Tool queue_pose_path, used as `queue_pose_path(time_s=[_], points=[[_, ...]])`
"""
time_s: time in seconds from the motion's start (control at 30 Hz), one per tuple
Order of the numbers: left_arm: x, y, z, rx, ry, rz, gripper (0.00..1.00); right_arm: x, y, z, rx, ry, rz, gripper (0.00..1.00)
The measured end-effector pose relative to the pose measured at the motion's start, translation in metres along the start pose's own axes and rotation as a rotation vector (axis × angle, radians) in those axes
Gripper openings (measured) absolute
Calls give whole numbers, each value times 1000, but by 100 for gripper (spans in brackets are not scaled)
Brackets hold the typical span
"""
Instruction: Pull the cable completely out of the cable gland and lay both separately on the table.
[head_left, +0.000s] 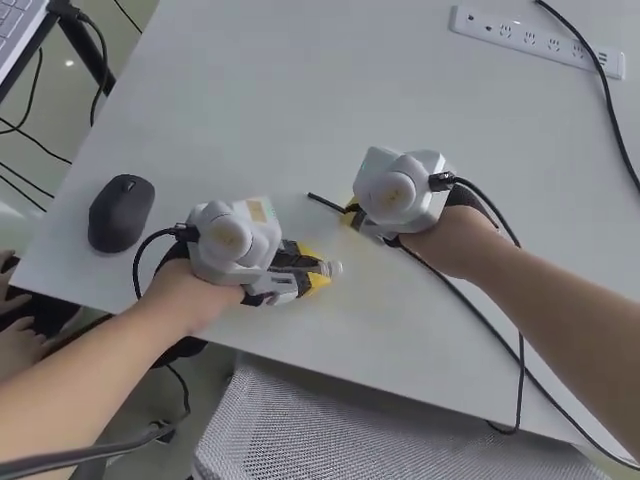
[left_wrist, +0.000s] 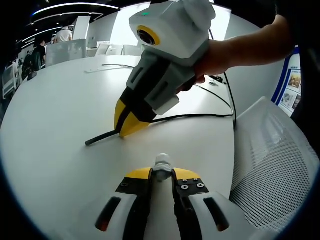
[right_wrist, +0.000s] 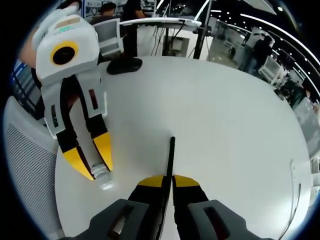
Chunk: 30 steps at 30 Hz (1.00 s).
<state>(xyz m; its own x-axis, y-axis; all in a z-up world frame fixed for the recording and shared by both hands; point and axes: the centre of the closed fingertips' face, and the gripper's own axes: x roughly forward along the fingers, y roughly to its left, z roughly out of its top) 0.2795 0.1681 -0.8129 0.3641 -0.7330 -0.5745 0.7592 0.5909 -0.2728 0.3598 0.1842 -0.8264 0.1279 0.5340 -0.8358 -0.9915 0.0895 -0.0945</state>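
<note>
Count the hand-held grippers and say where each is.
2. The left hand-held gripper, near the front edge of the table, holds the cable gland; the right hand-held gripper, beside it, grips the black cable.

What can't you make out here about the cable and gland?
- Head view: the right gripper hides its own grip on the cable.
- Left gripper view: the jaws cover most of the cable gland.
- Right gripper view: the cable runs out of sight between the jaws.

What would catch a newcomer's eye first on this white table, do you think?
Two white, yellow-tipped handheld grippers side by side: the left gripper pinches a small white cable gland, the right gripper a thin black cable. A black computer mouse lies at the white table's left edge.
</note>
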Motion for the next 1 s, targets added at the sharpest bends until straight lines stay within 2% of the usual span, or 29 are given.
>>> queue_pose_path(time_s=[0.3, 0.53, 0.8, 0.93, 1.0], points=[[-2, 0, 0, -4, -1, 10, 18, 0, -2, 0, 9, 4, -2, 3], [-3, 2, 1, -13, -7, 19, 20, -2, -3, 1, 24, 1, -14, 8], [-5, 1, 2, -14, -3, 33, 25, -16, -7, 7, 50, -38, -37, 15], [-7, 3, 1, -21, 2, 52, 29, -30, -7, 8, 51, -60, -50, 18], [-12, 3, 4, -21, -12, 63, 31, -37, -6, 7, 50, -67, -55, 20]])
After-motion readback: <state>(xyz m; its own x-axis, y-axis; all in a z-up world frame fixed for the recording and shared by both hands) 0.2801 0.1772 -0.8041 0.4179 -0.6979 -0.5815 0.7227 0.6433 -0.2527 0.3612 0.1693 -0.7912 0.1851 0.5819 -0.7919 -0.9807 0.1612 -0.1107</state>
